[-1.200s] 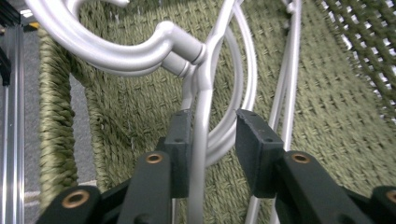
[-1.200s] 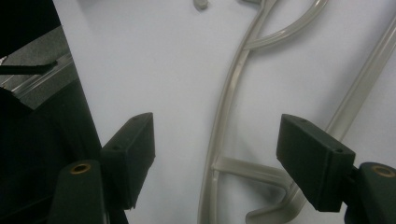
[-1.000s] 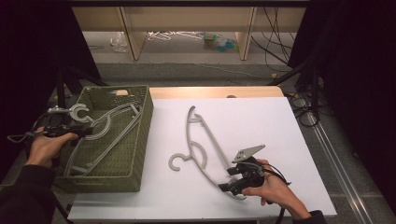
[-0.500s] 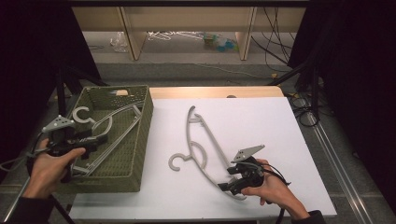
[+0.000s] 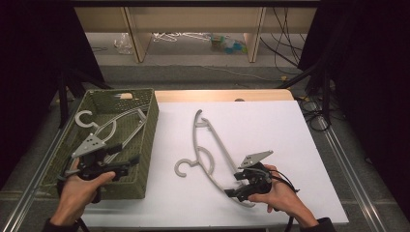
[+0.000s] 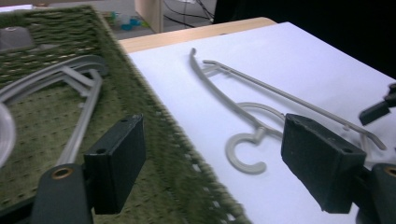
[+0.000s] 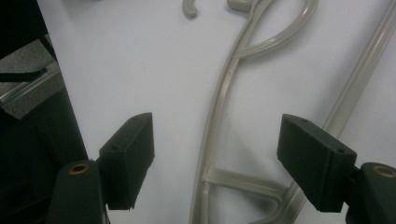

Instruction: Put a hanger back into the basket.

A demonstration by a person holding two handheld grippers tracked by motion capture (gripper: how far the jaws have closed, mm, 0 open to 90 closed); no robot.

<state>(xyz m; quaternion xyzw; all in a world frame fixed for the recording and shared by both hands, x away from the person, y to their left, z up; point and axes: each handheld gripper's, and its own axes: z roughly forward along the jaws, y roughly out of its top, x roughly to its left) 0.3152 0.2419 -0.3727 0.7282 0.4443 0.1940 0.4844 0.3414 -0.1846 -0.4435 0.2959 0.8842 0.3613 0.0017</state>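
Note:
A grey plastic hanger point(image 5: 211, 143) lies on the white table point(image 5: 275, 125), its hook toward the near left. My right gripper point(image 5: 235, 185) is open at the hanger's near end, and the right gripper view shows the hanger's arm point(image 7: 219, 116) lying between the jaws, untouched. A second grey hanger point(image 5: 118, 125) lies inside the green woven basket point(image 5: 151, 126) at the table's left. My left gripper point(image 5: 126, 164) is open over the basket's near right part. In the left gripper view its jaws straddle the basket's right wall point(image 6: 154, 121), with the table hanger point(image 6: 254, 135) beyond.
A wooden strip point(image 5: 222, 95) runs along the table's far edge. Behind it stands a low shelf point(image 5: 193, 29) with clutter on the floor. Cables point(image 5: 314, 104) hang at the far right, and metal rails point(image 5: 345, 159) flank the table.
My left gripper has moved from the basket's far left rim toward the near right and now points at the basket's right wall. The right gripper and both hangers stay put.

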